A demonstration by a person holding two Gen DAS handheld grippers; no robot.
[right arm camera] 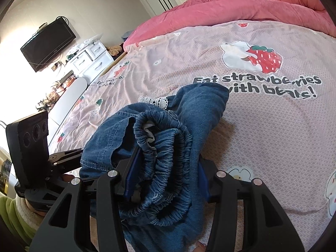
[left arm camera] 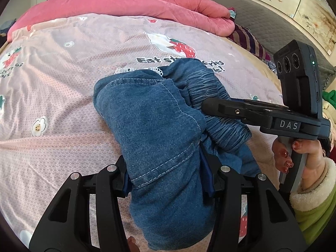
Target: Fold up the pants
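Left gripper (left arm camera: 168,178): closed on a thick bunch of the denim pants (left arm camera: 159,130), both blue pads pressing the cloth at a stitched seam.
Right gripper (right arm camera: 166,178): closed on the gathered elastic waistband (right arm camera: 166,147) of the same pants.
Pants: bundled between the two grippers, low over the bed sheet (left arm camera: 63,84) with strawberry print; a lace trim (right arm camera: 154,100) shows at the far edge.
Around: a pink quilt (left arm camera: 126,6) lies farther back on the bed, well apart.
Risk: I judge the layers are bunched unevenly, so a fold can land crooked or with wrinkles.
Cause: each gripper holds many layers; an inner layer may slip out when the cloth is laid down.
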